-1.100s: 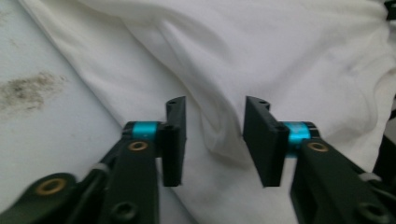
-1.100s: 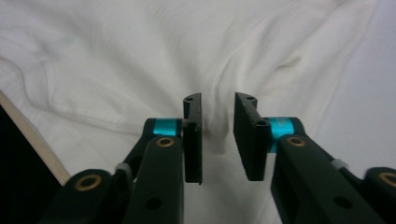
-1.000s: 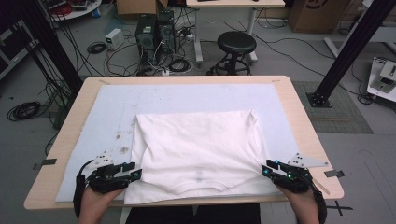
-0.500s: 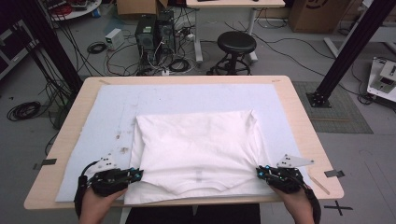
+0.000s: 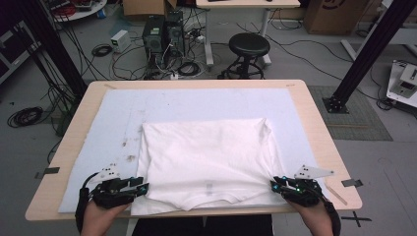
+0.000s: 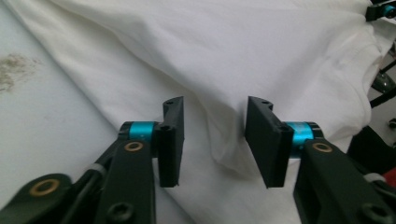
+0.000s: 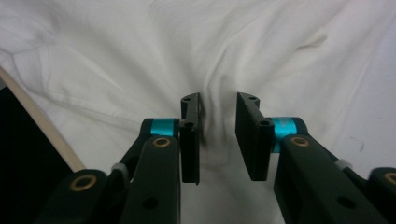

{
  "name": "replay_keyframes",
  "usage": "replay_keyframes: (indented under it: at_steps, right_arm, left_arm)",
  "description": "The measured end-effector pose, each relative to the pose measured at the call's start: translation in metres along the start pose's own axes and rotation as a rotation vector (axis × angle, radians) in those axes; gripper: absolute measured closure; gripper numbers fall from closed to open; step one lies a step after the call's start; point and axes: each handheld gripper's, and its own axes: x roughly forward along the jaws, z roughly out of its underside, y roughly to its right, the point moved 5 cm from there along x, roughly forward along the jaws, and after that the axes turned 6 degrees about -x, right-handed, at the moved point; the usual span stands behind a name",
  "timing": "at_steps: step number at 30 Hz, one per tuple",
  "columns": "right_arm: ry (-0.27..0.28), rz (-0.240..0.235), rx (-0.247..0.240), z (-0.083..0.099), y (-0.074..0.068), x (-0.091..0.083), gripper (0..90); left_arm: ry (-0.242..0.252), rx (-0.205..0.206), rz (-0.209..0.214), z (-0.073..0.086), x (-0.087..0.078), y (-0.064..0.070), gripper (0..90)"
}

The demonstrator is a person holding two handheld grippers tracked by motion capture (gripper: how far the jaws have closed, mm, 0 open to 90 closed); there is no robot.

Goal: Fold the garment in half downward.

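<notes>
Shirts: one white T-shirt, folded into a broad rectangle.
Grippers: two, one per hand, both at the table's near edge.
Pad: one pale blue mat covering most of the wooden table; brown specks on it at 9 o'clock of the shirt.
Shirt location: centre to near half of the mat, its near hem just at the mat's front edge.
Shirt axis: long axis runs 9 to 3 o'clock across the table; the curved collar edge faces 6 o'clock, towards the person.
Left gripper: at the shirt's 7 o'clock corner. In the left gripper view the jaws stand well apart, a raised fold of cloth between them; the fold nears the right-hand pad, but the jaws have no hold on it.
Right gripper: at the shirt's 5 o'clock corner. In the right gripper view the jaws are parted by a narrower gap, astride a ridge of fabric, not clamped on it.
Floor beyond, 12 o'clock: one black stool, two computer towers, loose cables.
</notes>
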Motion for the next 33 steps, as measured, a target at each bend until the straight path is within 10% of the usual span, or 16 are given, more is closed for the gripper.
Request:
replay_keyframes:
  at_steps: [5,20,33]
  right_arm:
    - [0.101,0.062,-0.013,-0.013,0.007,-0.007,46.8]
    - [0.191,0.039,-0.072,-0.059,0.014,0.009,24.2]
    - [0.212,0.037,-0.094,-0.062,0.008,0.012,21.6]
  left_arm:
    - [0.08,0.022,-0.012,-0.015,-0.006,-0.001,40.5]
    - [0.18,0.086,-0.03,-0.068,0.002,-0.006,34.2]
    - [0.154,0.119,0.026,-0.06,0.018,-0.004,29.7]
